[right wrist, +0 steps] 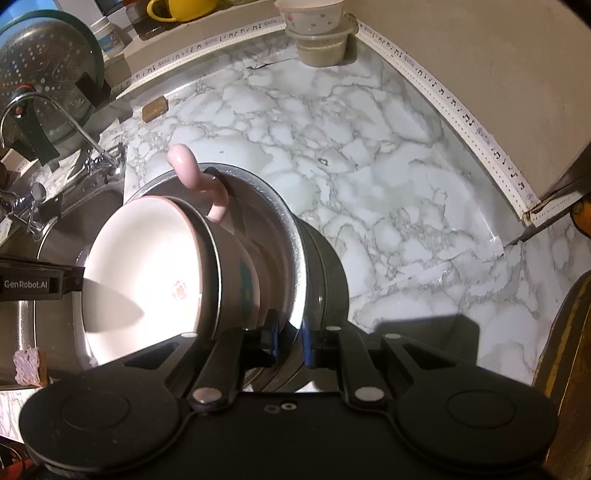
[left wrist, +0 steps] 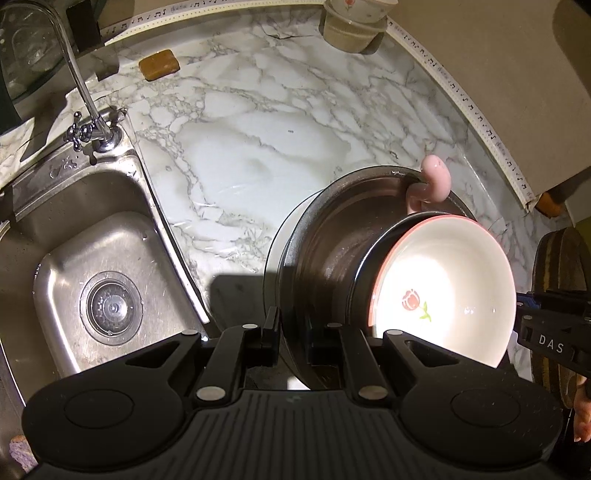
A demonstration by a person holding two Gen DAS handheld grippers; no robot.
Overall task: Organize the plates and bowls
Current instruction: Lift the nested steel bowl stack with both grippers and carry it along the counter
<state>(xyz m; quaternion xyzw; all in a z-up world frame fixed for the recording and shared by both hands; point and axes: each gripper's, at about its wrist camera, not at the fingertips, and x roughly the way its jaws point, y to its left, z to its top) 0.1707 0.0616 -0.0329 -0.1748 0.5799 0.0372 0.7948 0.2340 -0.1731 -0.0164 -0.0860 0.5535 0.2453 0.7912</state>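
Note:
A stack of dishes is held between both grippers above the marble counter [left wrist: 266,155]. It holds a wide steel bowl [left wrist: 325,236], a dark-rimmed dish inside it, and a white bowl with a red rim and a tulip print [left wrist: 443,284] on top. A pink hook-shaped piece [left wrist: 436,181] sticks up from the steel bowl's rim. My left gripper [left wrist: 293,332] is shut on the left rim of the stack. My right gripper [right wrist: 290,336] is shut on the steel bowl's rim [right wrist: 295,266] at the other side; the white bowl [right wrist: 147,273] shows there too.
A steel sink [left wrist: 92,258] with a tap [left wrist: 85,96] lies at the left. A brown soap bar [left wrist: 159,64] and stacked small bowls [left wrist: 354,22] stand at the back of the counter. A colander [right wrist: 40,66] and yellow mug [right wrist: 181,9] stand behind the sink.

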